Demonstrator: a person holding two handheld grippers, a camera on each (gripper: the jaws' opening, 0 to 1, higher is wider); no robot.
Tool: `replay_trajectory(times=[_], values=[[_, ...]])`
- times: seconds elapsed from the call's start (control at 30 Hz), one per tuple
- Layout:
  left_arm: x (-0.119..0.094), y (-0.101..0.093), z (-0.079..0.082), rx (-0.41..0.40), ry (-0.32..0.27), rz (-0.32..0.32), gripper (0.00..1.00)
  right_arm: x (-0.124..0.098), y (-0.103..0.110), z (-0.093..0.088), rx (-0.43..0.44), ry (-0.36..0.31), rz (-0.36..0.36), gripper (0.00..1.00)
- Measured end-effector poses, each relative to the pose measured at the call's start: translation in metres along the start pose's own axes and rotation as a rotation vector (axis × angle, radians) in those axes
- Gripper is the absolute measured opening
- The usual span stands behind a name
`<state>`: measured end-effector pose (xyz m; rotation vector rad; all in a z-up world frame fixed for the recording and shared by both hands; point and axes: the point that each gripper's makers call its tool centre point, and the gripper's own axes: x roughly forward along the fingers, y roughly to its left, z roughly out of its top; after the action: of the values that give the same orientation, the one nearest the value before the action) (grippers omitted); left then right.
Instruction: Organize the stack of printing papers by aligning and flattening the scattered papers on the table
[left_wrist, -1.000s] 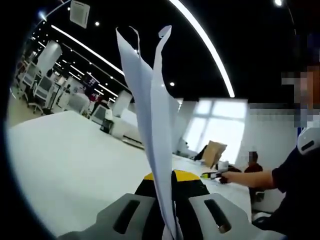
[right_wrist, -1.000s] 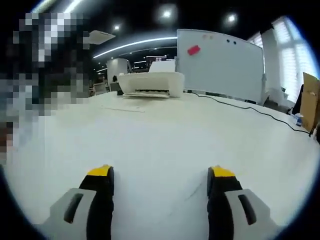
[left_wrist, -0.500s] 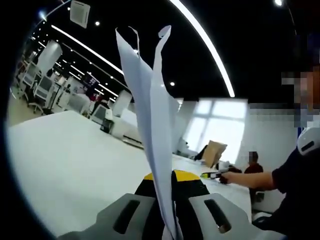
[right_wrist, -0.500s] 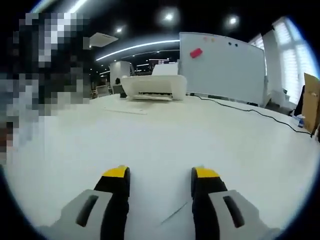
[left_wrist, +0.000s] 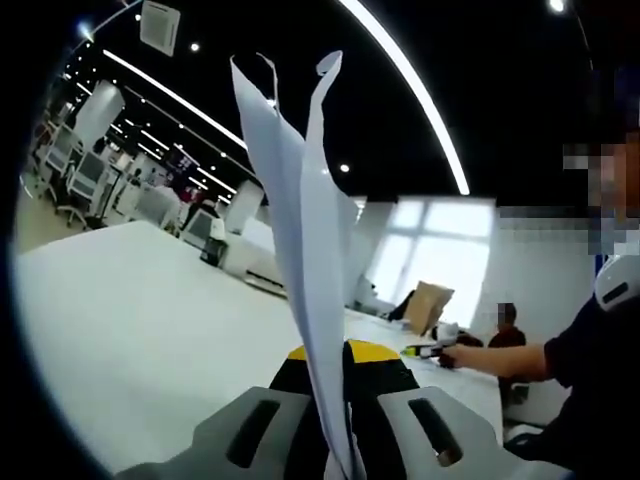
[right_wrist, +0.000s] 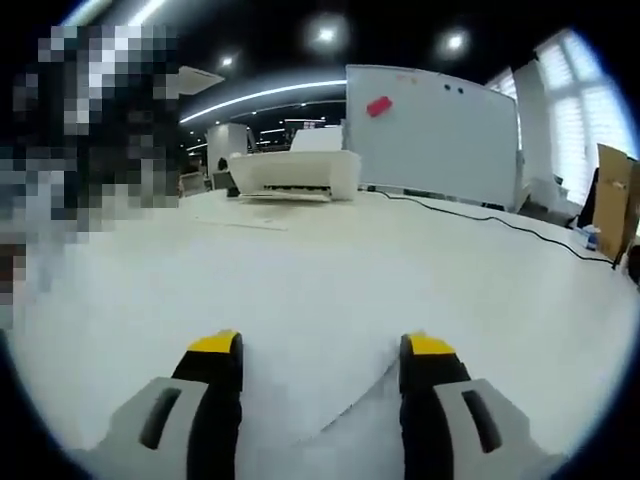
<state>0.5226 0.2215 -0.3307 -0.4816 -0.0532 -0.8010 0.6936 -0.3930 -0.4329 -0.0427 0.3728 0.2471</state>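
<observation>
In the left gripper view, a few white paper sheets (left_wrist: 300, 200) stand upright, their top corners curling apart. My left gripper (left_wrist: 335, 356) is shut on their lower edge. In the right gripper view, my right gripper (right_wrist: 322, 350) hangs open just above the white table (right_wrist: 500, 290). A flat white sheet (right_wrist: 300, 385) lies on the table under and between its jaws, its edge running diagonally near the right jaw. The left gripper view also shows a person's forearm (left_wrist: 500, 356) reaching in from the right, holding a yellow-tipped gripper (left_wrist: 420, 350) low over the table.
A white printer (right_wrist: 295, 172) sits at the far side of the table, with a whiteboard (right_wrist: 430, 135) behind it. A black cable (right_wrist: 480, 222) runs across the table towards a cardboard box (right_wrist: 612, 190) at the right. A second person (left_wrist: 507, 322) sits far back.
The right jaws narrowed half a second ago and have spread apart again, and that view has shifted slightly. The left gripper and its papers have not moved.
</observation>
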Motion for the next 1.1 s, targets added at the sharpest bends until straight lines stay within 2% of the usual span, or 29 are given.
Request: replay_trajectory(times=[0.3,0.5,0.53,0.63,0.77,0.97,1.1], values=[[0.0,-0.001,0.0,-0.001,-0.003,0.0,0.06,-0.003,0.019,0.001,-0.028,-0.007,0.089,0.21],[0.0,-0.002,0.0,0.0,-0.002,-0.001,0.06,-0.008,0.031,0.0,-0.065,-0.012,0.127,0.1],[0.0,-0.002,0.0,0.0,-0.002,-0.001,0.06,-0.009,0.032,0.0,-0.072,-0.013,0.129,0.09],[0.0,-0.002,0.0,-0.001,-0.004,-0.001,0.06,-0.012,0.039,0.001,-0.172,-0.033,0.124,0.07],[0.0,-0.002,0.0,-0.001,-0.003,-0.002,0.06,-0.014,0.046,0.001,-0.24,-0.047,0.106,0.07],[0.0,-0.002,0.0,-0.001,-0.003,-0.002,0.06,-0.014,0.047,0.001,-0.254,-0.044,0.089,0.06],[0.0,-0.002,0.001,-0.004,-0.006,-0.002,0.06,-0.018,0.05,0.0,-0.259,-0.021,0.086,0.02]])
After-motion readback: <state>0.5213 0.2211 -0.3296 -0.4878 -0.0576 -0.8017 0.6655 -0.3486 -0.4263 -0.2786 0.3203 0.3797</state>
